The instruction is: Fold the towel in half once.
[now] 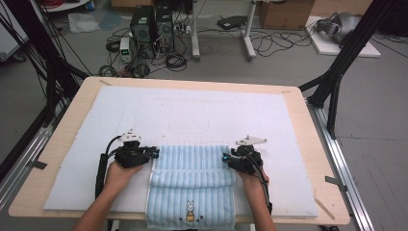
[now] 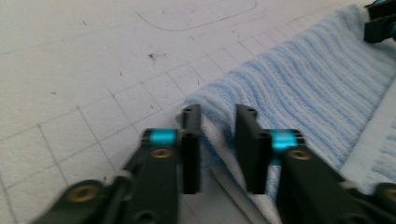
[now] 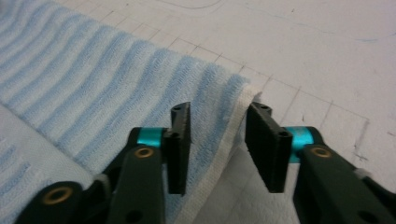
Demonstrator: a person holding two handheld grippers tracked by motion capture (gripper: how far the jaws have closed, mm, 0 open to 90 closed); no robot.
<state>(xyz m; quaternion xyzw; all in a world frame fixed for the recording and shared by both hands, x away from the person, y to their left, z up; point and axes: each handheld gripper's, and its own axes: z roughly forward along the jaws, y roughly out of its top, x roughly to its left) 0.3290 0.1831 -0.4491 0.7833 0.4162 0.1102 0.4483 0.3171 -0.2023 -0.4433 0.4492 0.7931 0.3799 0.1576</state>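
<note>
high view: blue striped towel (image 1: 192, 185) at near middle of white mat (image 1: 192, 115) on desk (image 1: 62, 130), near end hanging over desk edge, rabbit motif there, fold ridge across middle. left gripper (image 1: 153, 154) at towel's far left corner, right gripper (image 1: 226, 158) at far right corner.

left gripper view: fingers (image 2: 191, 140) close together, pinching towel's white hem; other gripper's tip at top right.

right gripper view: fingers (image 3: 180, 140) apart, straddling towel corner hem, pads not pressing.

Grey floor behind the table (image 1: 317, 144), cables (image 1: 269, 41) strewn, computer towers (image 1: 153, 26), a cardboard box (image 1: 286, 13).
</note>
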